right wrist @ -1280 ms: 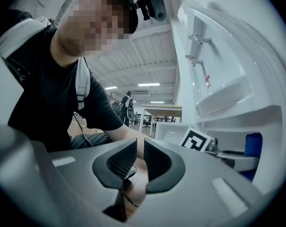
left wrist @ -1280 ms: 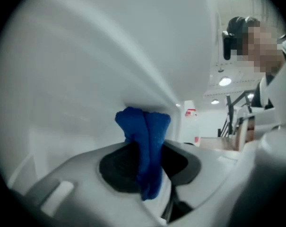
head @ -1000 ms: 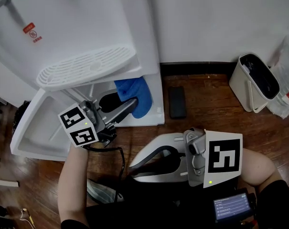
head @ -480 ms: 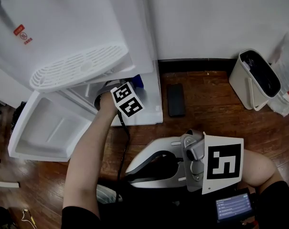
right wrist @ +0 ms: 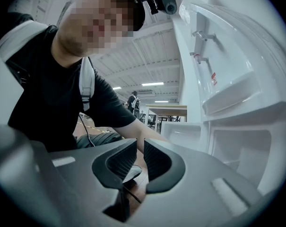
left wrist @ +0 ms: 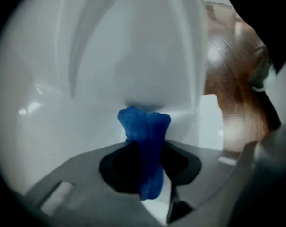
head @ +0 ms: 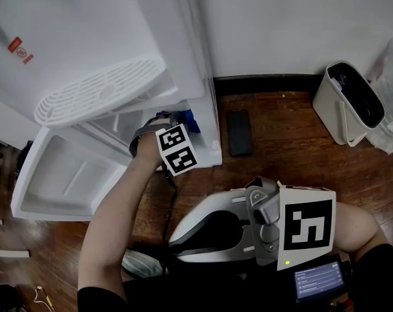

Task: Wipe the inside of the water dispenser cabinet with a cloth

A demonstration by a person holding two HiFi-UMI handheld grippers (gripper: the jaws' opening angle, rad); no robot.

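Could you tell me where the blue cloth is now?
Head view, left of centre: the blue cloth is clamped in the left gripper inside the open cabinet, below the drip tray.

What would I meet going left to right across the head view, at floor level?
open cabinet door → blue cloth → black flat device → white bin

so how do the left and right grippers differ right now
The left gripper is clamped on a blue cloth; the right gripper holds nothing. The left gripper points down inside the dispenser cabinet; the right gripper sits level outside it. Both are shut.
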